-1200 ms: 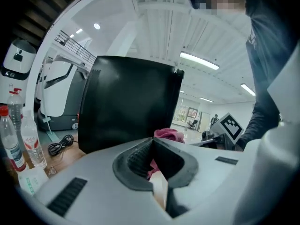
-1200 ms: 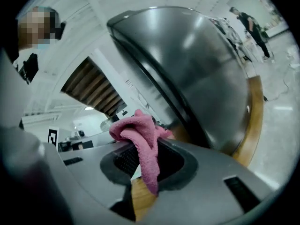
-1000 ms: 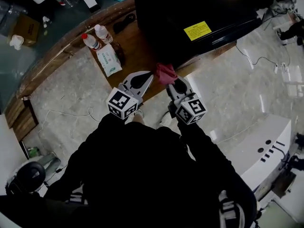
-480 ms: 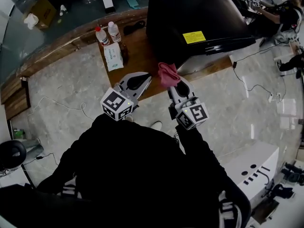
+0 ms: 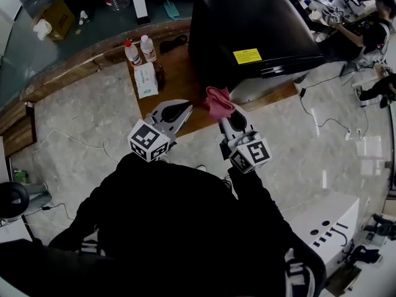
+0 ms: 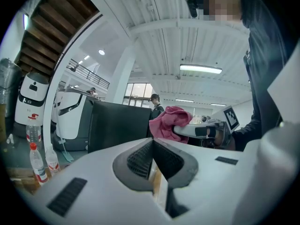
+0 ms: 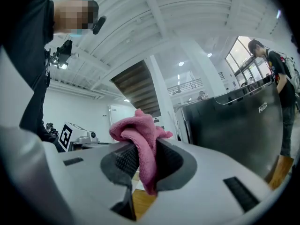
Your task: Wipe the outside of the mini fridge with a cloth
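The black mini fridge (image 5: 247, 33) with a yellow label stands on a wooden platform (image 5: 179, 73) ahead of me; it also fills the right of the right gripper view (image 7: 239, 125) and the middle of the left gripper view (image 6: 117, 125). My right gripper (image 5: 224, 109) is shut on a pink cloth (image 5: 216, 101), (image 7: 140, 139), held just short of the fridge's near side. The cloth and right gripper show in the left gripper view (image 6: 168, 123). My left gripper (image 5: 185, 107) hangs beside it, shut, with nothing between its jaws.
Two bottles (image 5: 139, 49) and a white packet (image 5: 146, 79) stand on the platform left of the fridge. Cables (image 5: 322, 119) trail over the marble floor at right. A white machine (image 5: 331, 228) sits at lower right. A person (image 5: 365, 23) sits at a desk at upper right.
The view has drifted so the fridge sits slightly further left and lower. Both grippers stay in much the same pose, the right one still holding the cloth.
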`<state>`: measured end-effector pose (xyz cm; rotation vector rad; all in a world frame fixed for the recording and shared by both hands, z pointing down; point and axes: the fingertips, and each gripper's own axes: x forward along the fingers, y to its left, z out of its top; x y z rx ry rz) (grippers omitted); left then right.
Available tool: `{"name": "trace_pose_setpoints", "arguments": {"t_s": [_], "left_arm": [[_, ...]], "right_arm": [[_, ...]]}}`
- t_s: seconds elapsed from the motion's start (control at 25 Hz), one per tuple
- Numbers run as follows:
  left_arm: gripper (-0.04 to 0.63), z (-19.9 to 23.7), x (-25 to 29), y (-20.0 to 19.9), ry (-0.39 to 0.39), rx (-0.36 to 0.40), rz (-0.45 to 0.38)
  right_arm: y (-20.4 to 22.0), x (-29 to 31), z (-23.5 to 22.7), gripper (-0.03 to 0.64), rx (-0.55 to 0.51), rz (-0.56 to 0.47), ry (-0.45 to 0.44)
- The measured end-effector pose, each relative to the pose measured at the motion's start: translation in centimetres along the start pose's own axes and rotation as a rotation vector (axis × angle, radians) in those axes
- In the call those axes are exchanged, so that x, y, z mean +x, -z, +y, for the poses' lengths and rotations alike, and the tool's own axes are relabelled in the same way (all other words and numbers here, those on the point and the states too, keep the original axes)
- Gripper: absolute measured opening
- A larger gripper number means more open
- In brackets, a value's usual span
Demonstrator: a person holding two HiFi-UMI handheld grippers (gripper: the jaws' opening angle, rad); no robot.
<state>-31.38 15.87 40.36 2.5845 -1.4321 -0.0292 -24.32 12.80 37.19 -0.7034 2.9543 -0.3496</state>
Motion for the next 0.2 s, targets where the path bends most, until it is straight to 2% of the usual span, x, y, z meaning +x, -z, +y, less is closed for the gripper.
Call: {"name": "trace_pose_setpoints", "arguments": {"t_s": [0.2], "left_arm": [[0.006,-0.09,0.25,-0.32,-0.001,0.000,-0.004]], "right_arm": [[-0.76,0.03,0.16,0.084,0.002,-0.013,0.003]]}}
